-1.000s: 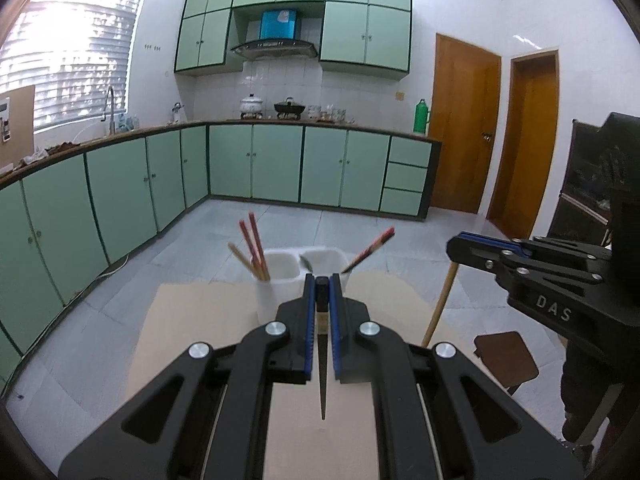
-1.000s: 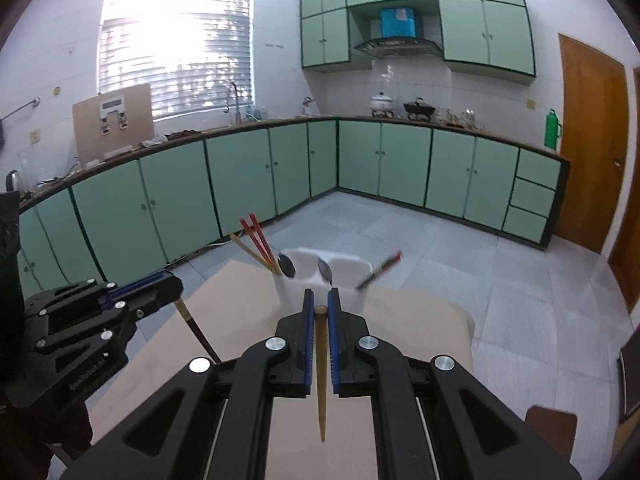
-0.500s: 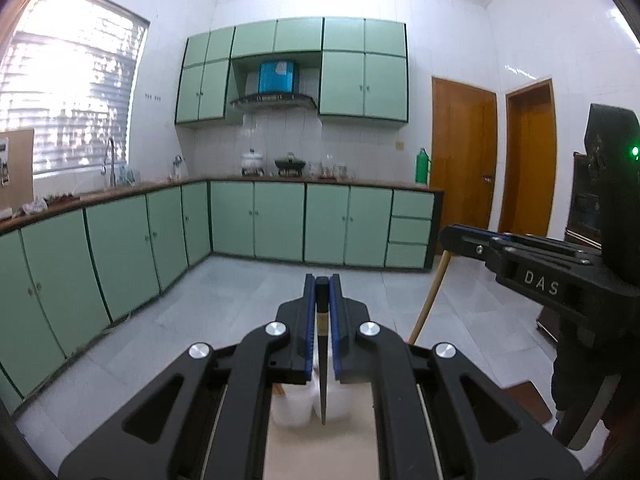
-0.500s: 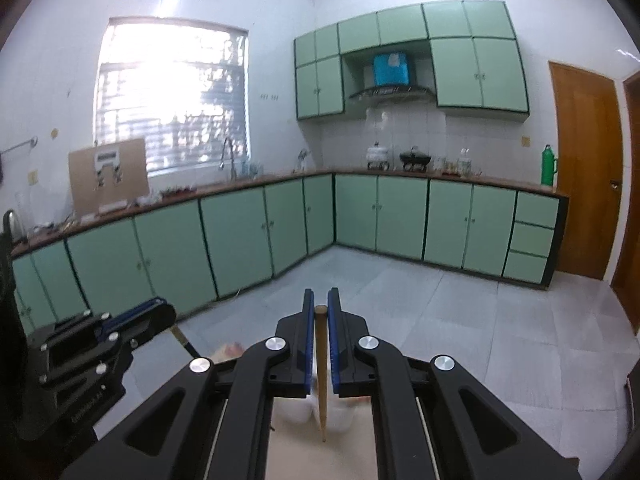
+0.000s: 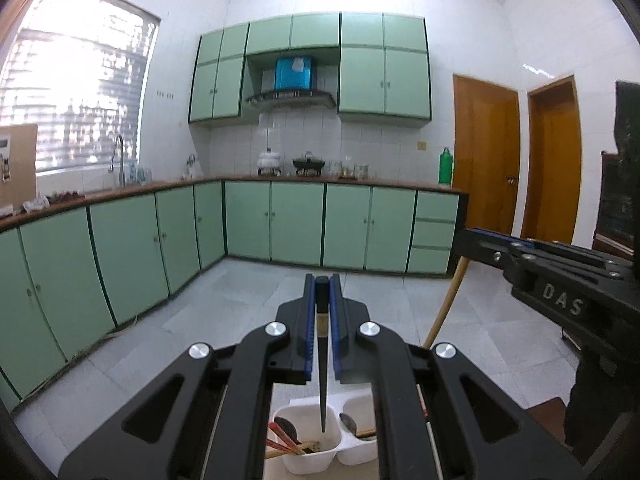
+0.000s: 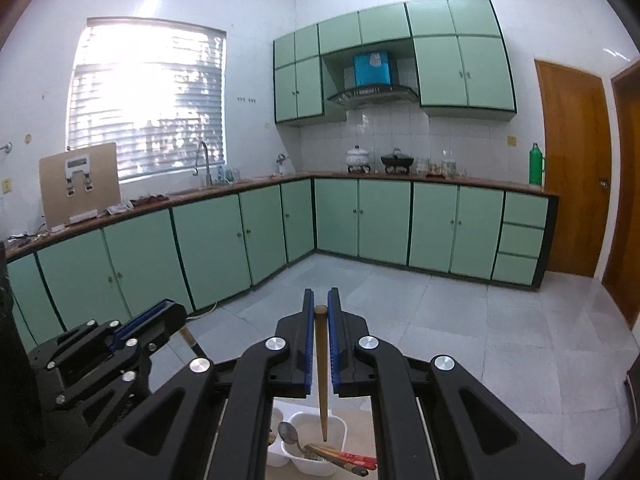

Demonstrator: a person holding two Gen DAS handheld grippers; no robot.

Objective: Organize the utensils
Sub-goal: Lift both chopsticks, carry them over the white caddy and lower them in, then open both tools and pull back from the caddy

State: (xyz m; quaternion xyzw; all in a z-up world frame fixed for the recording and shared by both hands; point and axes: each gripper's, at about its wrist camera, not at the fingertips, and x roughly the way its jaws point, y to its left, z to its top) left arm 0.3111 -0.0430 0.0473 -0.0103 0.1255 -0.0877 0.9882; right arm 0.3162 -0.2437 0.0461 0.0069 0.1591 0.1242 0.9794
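My left gripper (image 5: 322,280) is shut on a dark chopstick (image 5: 322,380) that hangs point down over the left compartment of a white two-part holder (image 5: 304,466). That holder has red chopsticks (image 5: 280,434) and a spoon (image 5: 348,422) in it. My right gripper (image 6: 321,294) is shut on a light wooden chopstick (image 6: 321,380), with its tip over the right compartment of the holder (image 6: 338,428). Each gripper also shows in the other's view: the right gripper (image 5: 472,236) with its wooden stick, the left gripper (image 6: 170,312) with its dark one.
The holder stands on a tan table top (image 6: 354,416). Beyond lies a grey tiled floor (image 6: 460,320), ringed by green cabinets (image 5: 296,220) with a counter above. Two brown doors (image 5: 486,160) are at the right. A spoon (image 6: 288,432) and red chopsticks (image 6: 352,458) lean in the holder.
Both grippers moved forward and up with their chopsticks. The holder, ahead of the fingers before, now sits low in both views, beneath the chopstick tips.
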